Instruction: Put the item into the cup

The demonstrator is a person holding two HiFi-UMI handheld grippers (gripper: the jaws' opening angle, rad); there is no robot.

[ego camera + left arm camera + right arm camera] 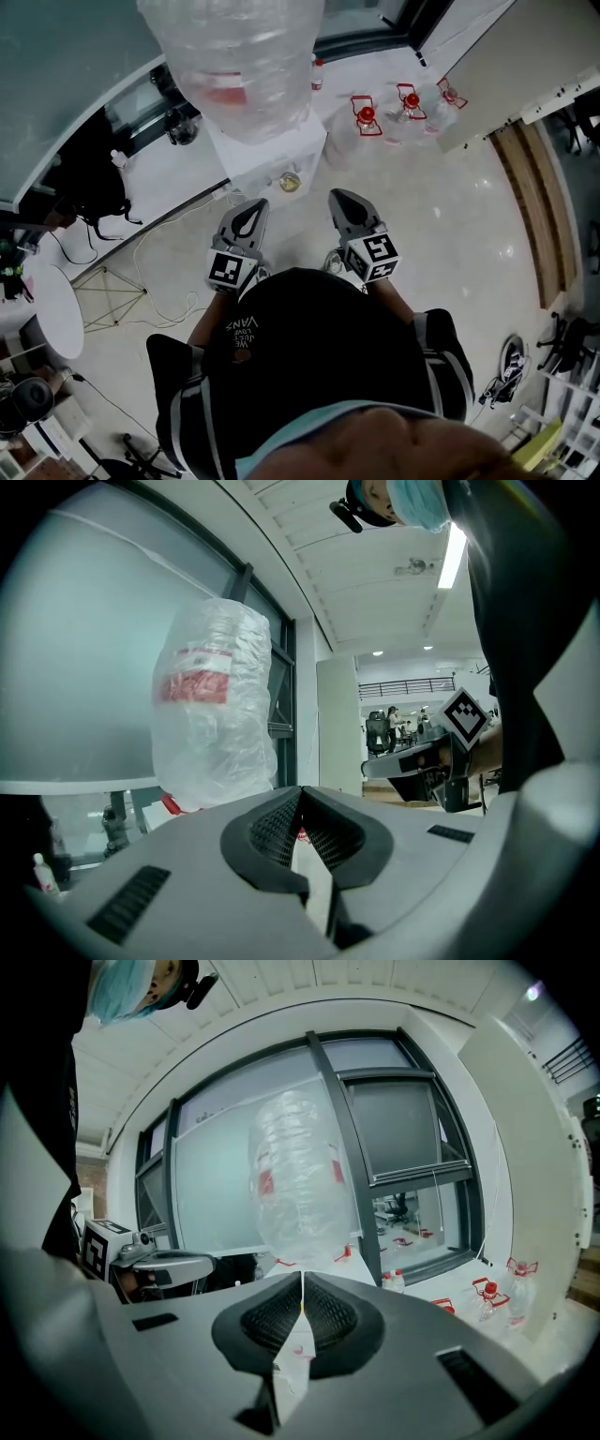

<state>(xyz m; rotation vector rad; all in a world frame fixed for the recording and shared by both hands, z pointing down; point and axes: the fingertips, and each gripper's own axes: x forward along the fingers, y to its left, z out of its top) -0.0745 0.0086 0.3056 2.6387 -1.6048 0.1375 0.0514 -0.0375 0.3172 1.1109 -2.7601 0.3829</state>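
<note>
A small cup (289, 181) with something yellowish in it sits at the front of a white water dispenser (281, 150). No separate item shows in any view. My left gripper (251, 208) hangs just below and left of the cup, jaws shut and empty; its tips (300, 794) meet in the left gripper view. My right gripper (339, 197) is level with it, to the cup's right, and its jaws (302, 1279) are closed together with nothing visible between them. Both are held close in front of the person's body.
A large plastic-wrapped water bottle (239, 56) tops the dispenser, right above the cup. Several red-capped jugs (366, 117) stand on the floor behind. Cables (169, 244) and a round white table (52, 309) lie to the left; shoes (511, 361) are at the right.
</note>
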